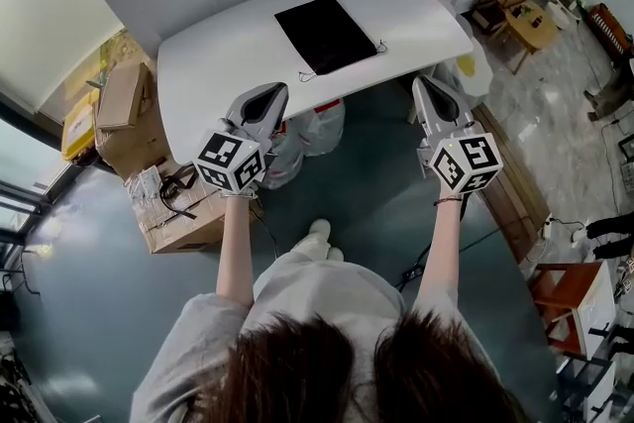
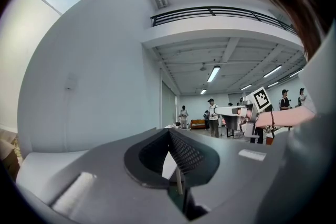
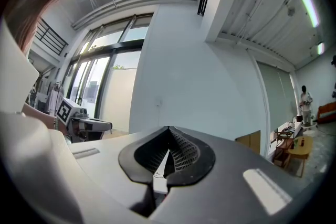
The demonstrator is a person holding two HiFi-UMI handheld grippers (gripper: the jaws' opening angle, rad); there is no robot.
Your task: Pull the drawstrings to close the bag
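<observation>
A flat black drawstring bag [image 1: 326,33] lies on the white table [image 1: 218,54], its thin cords [image 1: 342,66] trailing along its near edge. Both grippers hover short of the table's near edge, apart from the bag. My left gripper [image 1: 276,91] is shut with nothing in it. My right gripper [image 1: 420,82] is also shut and empty. In the left gripper view the jaws [image 2: 169,131] are pressed together and point at a grey wall, with the right gripper [image 2: 251,108] off to the side. The right gripper view shows its shut jaws [image 3: 169,129] and the left gripper [image 3: 79,121]. The bag is hidden in both gripper views.
Cardboard boxes [image 1: 124,104] are stacked on the floor left of the table. White sacks [image 1: 319,129] sit under the table's near edge. A small wooden table [image 1: 535,25] stands at the far right. Several people [image 2: 212,117] stand far back in the hall.
</observation>
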